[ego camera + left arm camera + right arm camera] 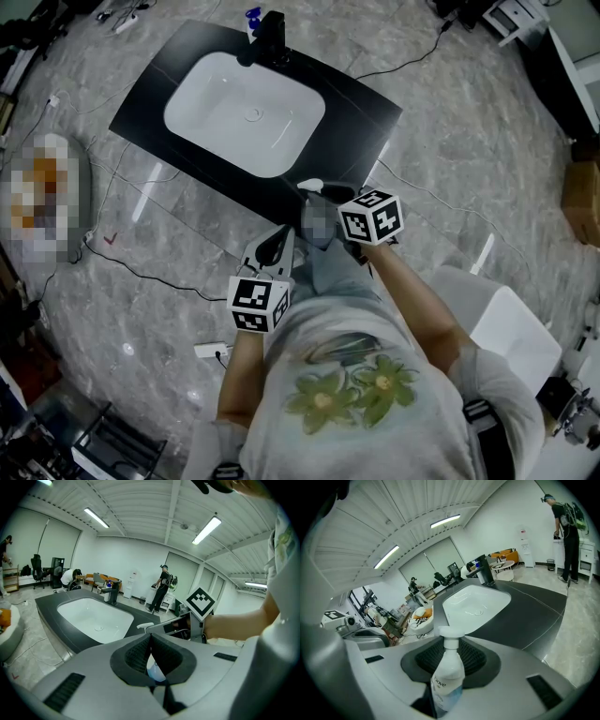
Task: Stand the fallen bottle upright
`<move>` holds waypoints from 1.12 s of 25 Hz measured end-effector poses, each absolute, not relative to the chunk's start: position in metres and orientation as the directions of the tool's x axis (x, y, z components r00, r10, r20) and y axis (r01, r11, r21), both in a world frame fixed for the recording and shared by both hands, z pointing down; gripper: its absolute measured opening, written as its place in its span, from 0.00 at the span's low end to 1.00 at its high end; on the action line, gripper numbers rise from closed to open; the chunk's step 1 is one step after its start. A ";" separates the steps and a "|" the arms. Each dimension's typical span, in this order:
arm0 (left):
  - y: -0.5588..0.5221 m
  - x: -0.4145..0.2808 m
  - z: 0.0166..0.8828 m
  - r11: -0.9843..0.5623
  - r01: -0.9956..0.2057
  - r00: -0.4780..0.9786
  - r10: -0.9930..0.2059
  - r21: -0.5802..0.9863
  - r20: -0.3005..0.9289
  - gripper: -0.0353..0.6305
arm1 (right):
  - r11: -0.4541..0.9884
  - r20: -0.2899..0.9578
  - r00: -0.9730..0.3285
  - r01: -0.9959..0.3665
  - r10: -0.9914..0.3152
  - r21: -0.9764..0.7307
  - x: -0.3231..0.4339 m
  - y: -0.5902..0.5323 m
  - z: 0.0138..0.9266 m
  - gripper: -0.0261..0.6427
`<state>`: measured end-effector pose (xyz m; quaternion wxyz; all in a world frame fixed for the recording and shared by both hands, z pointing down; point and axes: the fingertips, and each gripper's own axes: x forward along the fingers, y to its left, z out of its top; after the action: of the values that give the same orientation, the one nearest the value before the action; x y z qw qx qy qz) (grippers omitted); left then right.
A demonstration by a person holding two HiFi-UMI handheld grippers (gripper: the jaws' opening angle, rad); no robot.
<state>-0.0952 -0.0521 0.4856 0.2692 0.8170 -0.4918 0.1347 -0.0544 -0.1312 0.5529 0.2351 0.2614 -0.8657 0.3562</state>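
**Bottle held in the right gripper**

The right gripper [447,649] squeezes a white plastic bottle [446,679] with a pump top. Its 2 jaws press on the sides of the bottle. The bottle lies along the jaws, and its pump points away, toward the sink.

In the head view, the pump [310,185] sticks out of the right gripper [319,195], just over the near edge of the flat black counter [361,103]. The rest of the bottle is hidden there.

The left gripper [150,638] has its jaws closed, with the tips touching. A small pale thing shows in the gap behind the tips, but I cannot tell what it is. In the head view, the left gripper [274,248] is close to the person, to the left of the right gripper.

A white sink with round corners [246,112] sits in the middle of the counter. A black tap [272,37] stands at its far side. The counter stands on a grey marble floor [450,141].
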 end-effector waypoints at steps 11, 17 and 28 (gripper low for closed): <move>-0.037 -0.089 0.484 -0.388 -0.873 0.487 -0.727 0.296 0.485 0.08 | 0.632 0.559 -0.763 -0.614 -0.324 -0.473 -0.049 -0.122 0.541 0.22; -0.030 -0.084 0.481 -0.394 -0.872 0.490 -0.726 0.291 0.482 0.08 | 0.653 0.546 -0.767 -0.607 -0.335 -0.452 -0.047 -0.114 0.533 0.22; -0.017 -0.078 0.479 -0.403 -0.870 0.492 -0.728 0.284 0.477 0.08 | 0.706 0.520 -0.771 -0.596 -0.368 -0.384 -0.044 -0.099 0.523 0.22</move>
<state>-0.0779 -0.0170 0.4791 0.2538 0.8257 -0.4840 0.1400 -0.0440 -0.0991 0.5226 0.2071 0.2676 -0.9000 0.2748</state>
